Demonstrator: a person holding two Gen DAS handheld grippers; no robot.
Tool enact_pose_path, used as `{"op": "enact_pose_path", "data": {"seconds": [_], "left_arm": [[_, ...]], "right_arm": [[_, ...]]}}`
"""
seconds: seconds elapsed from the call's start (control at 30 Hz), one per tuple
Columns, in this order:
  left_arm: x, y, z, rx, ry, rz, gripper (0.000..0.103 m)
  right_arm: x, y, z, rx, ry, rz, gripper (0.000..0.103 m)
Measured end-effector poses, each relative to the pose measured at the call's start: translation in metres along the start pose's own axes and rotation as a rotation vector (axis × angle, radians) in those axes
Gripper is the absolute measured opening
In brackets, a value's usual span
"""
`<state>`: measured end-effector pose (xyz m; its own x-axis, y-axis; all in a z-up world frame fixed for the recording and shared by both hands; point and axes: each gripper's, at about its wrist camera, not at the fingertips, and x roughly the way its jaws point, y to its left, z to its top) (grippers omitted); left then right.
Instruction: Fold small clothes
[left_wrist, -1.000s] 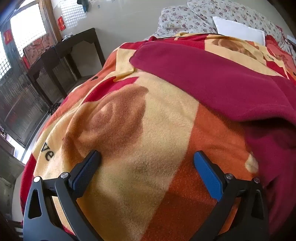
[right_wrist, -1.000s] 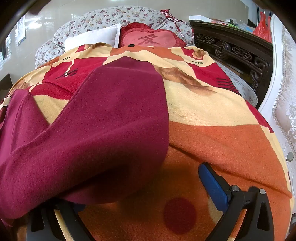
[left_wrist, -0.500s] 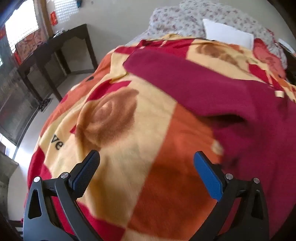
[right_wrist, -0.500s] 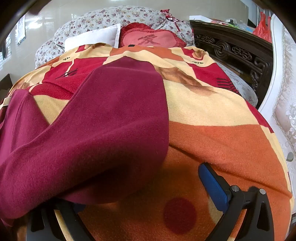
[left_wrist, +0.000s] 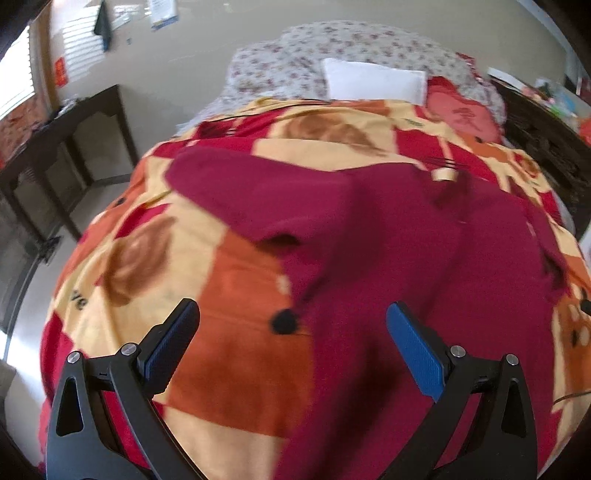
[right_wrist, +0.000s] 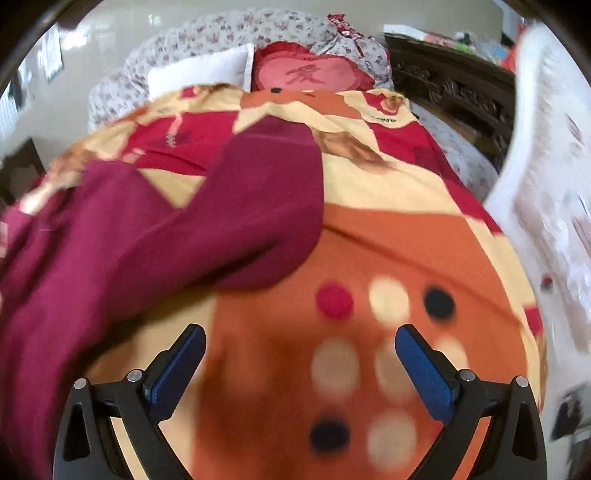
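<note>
Garment (left_wrist: 406, 258) x1, maroon, on blanket (left_wrist: 229, 277); L gripper (left_wrist: 291, 317) + R gripper (right_wrist: 300, 338) released.

Home bedroom, blanketed bed (left_wrist: 229, 280), pillows (right_wrist: 199, 72)

A Chinese character, too blurred to identify, is stitched on the red heart-shaped cushion (right_wrist: 308, 75) at upper centre; letters "ve" mark the orange-and-yellow fleece blanket (left_wrist: 79, 302) at left.

Maroon garment (left_wrist: 406, 240) on blanketed bed (left_wrist: 229, 266)
</note>
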<state>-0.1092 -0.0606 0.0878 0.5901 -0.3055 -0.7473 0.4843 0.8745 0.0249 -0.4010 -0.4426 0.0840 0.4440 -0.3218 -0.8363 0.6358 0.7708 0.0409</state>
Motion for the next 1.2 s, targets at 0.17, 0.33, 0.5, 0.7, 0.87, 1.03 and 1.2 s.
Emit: {"op": "enact_pose_path", "data": {"seconds": [0.17, 0.33, 0.5, 0.7, 0.87, 1.03, 1.2], "left_arm": [[-0.006, -0.024, 0.000, 0.045, -0.014, -0.023, 0.102], [-0.013, -0.037, 0.000, 0.056, -0.024, -0.047, 0.102], [-0.024, -0.040, 0.001, 0.047, -0.042, -0.046, 0.102], [-0.033, -0.034, 0.006, 0.042, -0.056, -0.032, 0.102], [-0.030, -0.026, 0.012, 0.008, -0.056, -0.041, 0.102], [-0.020, -0.024, 0.012, -0.005, -0.034, -0.047, 0.102], [-0.010, -0.025, 0.011, 0.000, -0.022, -0.038, 0.102]], "right_arm": [[-0.092, 0.012, -0.016, 0.054, 0.059, 0.163, 0.102], [-0.161, 0.055, -0.015, -0.072, 0.003, 0.172, 0.102], [-0.169, 0.109, 0.001, -0.116, -0.059, 0.241, 0.102], [-0.114, 0.181, 0.017, -0.092, -0.081, 0.254, 0.102], [-0.069, 0.222, 0.024, -0.134, -0.092, 0.206, 0.102], [-0.042, 0.235, 0.023, -0.140, -0.088, 0.203, 0.102], [-0.026, 0.239, 0.024, -0.124, -0.086, 0.203, 0.102]]}}
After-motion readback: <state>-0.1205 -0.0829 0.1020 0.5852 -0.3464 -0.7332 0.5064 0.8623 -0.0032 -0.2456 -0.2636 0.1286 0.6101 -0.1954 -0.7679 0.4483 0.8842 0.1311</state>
